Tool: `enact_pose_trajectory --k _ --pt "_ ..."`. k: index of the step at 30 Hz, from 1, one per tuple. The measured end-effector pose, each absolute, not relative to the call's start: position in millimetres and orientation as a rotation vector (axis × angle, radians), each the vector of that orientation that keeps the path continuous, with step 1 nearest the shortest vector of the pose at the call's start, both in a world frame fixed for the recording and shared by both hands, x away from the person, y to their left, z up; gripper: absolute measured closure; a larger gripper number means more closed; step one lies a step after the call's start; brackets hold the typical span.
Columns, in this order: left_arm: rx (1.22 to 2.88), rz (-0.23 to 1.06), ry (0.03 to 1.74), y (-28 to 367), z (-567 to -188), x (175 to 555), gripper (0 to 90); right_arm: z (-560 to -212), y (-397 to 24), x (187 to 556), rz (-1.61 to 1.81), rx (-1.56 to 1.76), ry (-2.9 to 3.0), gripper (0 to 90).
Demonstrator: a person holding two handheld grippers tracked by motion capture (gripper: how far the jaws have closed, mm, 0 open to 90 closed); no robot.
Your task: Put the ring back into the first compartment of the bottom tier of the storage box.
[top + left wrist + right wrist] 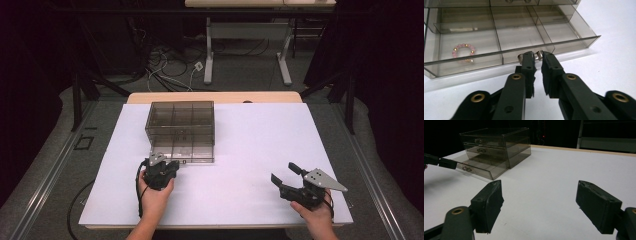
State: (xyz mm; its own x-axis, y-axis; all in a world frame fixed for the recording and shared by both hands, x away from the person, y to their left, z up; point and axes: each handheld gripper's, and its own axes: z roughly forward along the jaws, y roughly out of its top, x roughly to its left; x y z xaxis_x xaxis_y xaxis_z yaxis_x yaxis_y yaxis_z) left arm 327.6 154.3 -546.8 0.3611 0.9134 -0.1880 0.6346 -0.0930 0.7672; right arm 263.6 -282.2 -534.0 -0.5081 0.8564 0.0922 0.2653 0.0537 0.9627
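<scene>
Hiding drawer knob (pixel 537 55) between left gripper (pixel 536 56) tips, bracelet (pixel 463 52) hazy

A bead bracelet (pixel 463 52) lies in the pulled-out bottom drawer (pixel 506 53) of the drawer organiser (pixel 181 120), which stands at the tabletop's (pixel 260 150) far left

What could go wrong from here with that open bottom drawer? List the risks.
1. The left gripper pinches only the small metal knob of the bottom drawer; the pads may slip off it.
2. The drawer is already far out of the smoky plastic drawer box; pulled further, it might come free and tip.
3. A jerk could slide the pink bead bracelet about its compartment, or drag the light box, since the open right gripper isn't bracing it.
</scene>
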Motion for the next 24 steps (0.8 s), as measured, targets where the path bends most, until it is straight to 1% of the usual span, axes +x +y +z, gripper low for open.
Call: enact_pose_trajectory --k 8,24 --pt "1.794 0.4 1.404 154 -551 331 89.5 -535 -281 264 1.479 1.127 1.819 21.1" --pt "1.816 0.417 1.477 162 -562 342 90.0 -535 -280 265 1.485 1.129 1.817 21.1"
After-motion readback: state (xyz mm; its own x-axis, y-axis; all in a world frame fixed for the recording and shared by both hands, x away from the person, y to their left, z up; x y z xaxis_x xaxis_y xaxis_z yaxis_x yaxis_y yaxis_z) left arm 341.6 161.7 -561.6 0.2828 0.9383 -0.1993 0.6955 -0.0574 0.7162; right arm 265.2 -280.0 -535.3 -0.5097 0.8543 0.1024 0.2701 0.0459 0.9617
